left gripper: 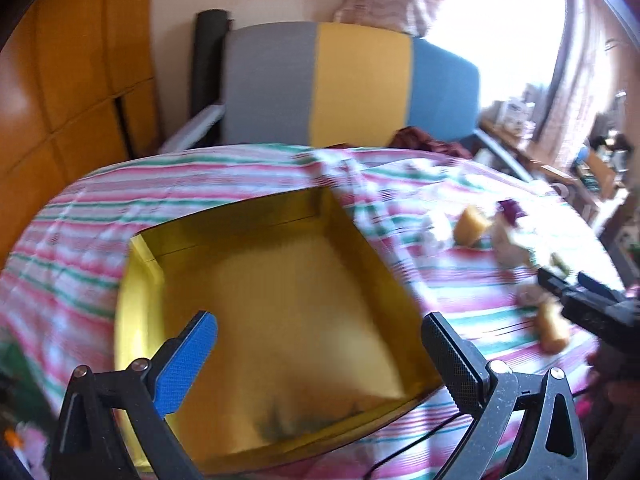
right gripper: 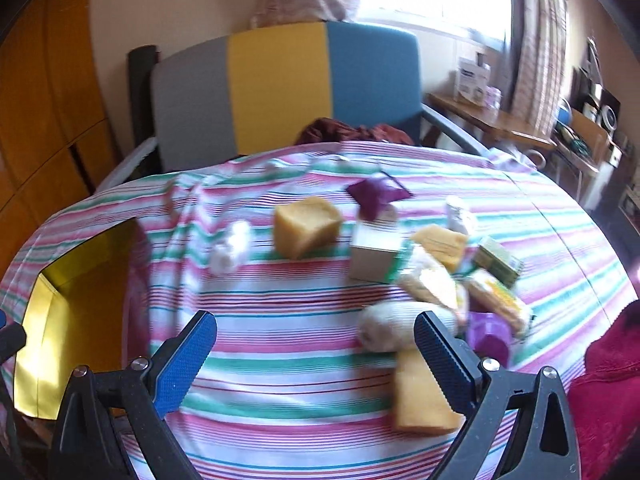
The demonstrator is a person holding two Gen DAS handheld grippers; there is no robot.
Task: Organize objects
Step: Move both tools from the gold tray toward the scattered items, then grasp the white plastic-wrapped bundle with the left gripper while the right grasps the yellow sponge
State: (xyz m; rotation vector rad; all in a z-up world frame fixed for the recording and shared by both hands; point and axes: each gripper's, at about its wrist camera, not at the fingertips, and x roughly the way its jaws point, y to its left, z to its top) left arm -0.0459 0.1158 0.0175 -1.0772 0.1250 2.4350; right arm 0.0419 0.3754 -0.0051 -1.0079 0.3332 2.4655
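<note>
Both jaws spread wide, nothing gripped — left gripper (left gripper: 320, 344) hangs over the gold box (left gripper: 276, 304), right gripper (right gripper: 316, 344) above the striped cloth (right gripper: 280, 360), soap blocks (right gripper: 306, 226) and packets (right gripper: 496, 292) clustered at its two o'clock.

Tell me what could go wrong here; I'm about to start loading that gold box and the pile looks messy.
1. The items by the open right claw lie crowded and touching: the cream ball of yarn, purple plastic cup and tan foam wedge. A grab may nudge neighbours.
2. The shiny gold cardboard box sits on wrinkled striped cloth, so it might shift.
</note>
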